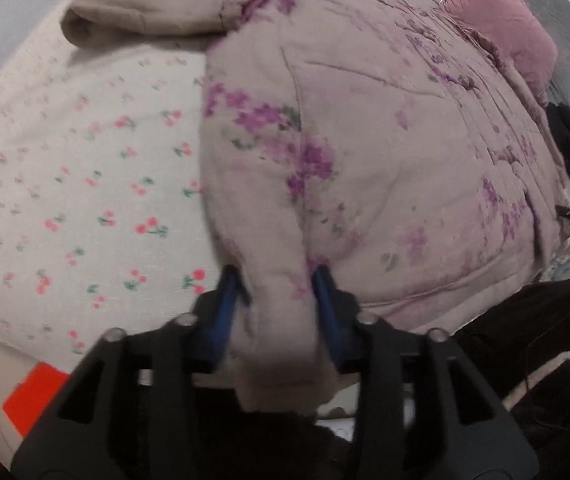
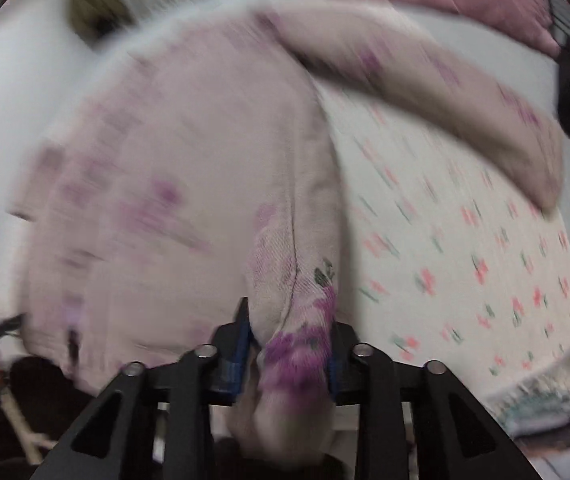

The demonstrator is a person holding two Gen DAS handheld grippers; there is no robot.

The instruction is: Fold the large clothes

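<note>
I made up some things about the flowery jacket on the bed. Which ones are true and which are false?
1. The left gripper pinches the padded jacket. True.
2. The right gripper is open and holds nothing. False: it is shut on the jacket too.
3. The bedsheet has a cherry print. True.
4. The jacket's flowers are blue. False: they are purple.
5. A pink pillow lies beyond the jacket. True.
</note>
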